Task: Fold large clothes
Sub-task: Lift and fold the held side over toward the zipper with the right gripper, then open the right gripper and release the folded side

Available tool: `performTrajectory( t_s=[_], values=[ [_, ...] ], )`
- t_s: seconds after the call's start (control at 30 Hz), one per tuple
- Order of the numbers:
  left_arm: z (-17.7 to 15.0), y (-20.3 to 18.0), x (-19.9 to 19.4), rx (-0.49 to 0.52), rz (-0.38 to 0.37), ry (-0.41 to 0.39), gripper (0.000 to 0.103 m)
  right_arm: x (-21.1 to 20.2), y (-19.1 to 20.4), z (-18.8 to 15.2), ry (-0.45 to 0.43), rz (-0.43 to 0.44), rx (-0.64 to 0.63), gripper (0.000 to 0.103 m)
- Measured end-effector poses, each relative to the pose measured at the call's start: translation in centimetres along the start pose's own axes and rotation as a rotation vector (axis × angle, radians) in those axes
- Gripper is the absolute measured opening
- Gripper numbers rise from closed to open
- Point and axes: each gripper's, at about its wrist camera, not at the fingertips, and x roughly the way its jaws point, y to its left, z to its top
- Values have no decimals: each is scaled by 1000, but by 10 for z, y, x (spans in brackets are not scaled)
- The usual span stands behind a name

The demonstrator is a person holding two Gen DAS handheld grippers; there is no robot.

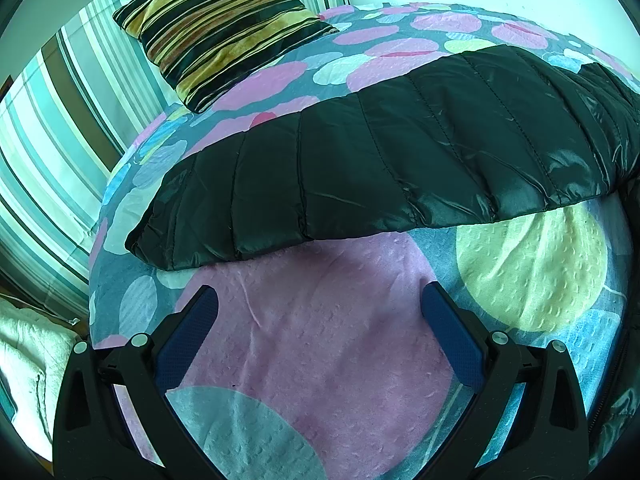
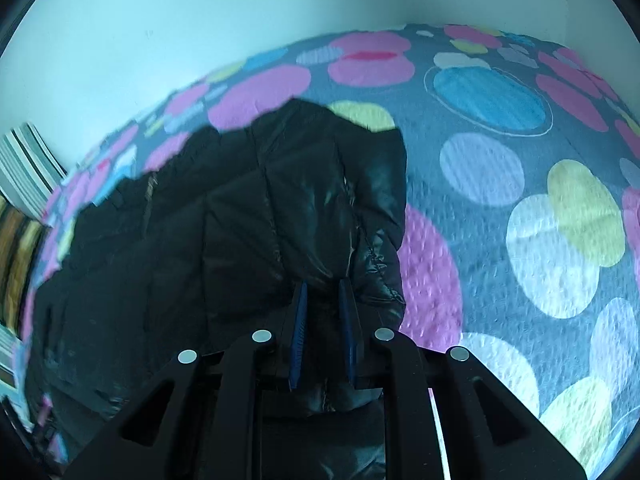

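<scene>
Currently the black quilted jacket (image 1: pixel 400 152) lies on a bed covered by a bedspread (image 1: pixel 320 340) printed with large pink, blue, white and yellow-green dots on a grey-blue ground

Left wrist view: left gripper (image 1: pixel 320 300) hovers over bare bedspread, jaws spread wide, nothing between the blue pads (image 1: pixel 188 332). Near edge of the jacket lies just beyond the fingertips, not touching them. The jacket runs across the view from lower left to upper right; vertical quilting seams visible, shiny fabric, one rounded puffy edge facing the camera. Part of the garment continues out of view at the right edge

Right wrist view: right gripper (image 2: pixel 324 284) has its jaws nearly pressed together, pinching a fold of the jacket (image 2: pixel 240 220) between the blue pads (image 2: pixel 300 328). Dark fabric bunches between and below the fingers and fills the lower left of the view. The picture is motion-blurred, most at the left side. To the right of the jacket the bedspread (image 2: pixel 520 200) is bare

Surroundings: a striped cushion (image 1: pixel 216 28) in gold, black and brown sits at the far left part of the bed, well apart from the jacket. Striped teal-and-white fabric (image 1: pixel 60 120) hangs or lies beyond the bed's left side. A pale wall (image 2: pixel 200 20) stands behind the bed
</scene>
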Motion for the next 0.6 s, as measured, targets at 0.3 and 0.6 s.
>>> performTrajectory(
  t_s=[0.3,0.6],
  values=[
    [0,1,1,-8,-12,3,101,-32,7,-8,-97,-65,-32,54],
    [0,5,4,-17,-23,8,101,-57,-19,-33,-143,-346,-2,73]
  ],
)
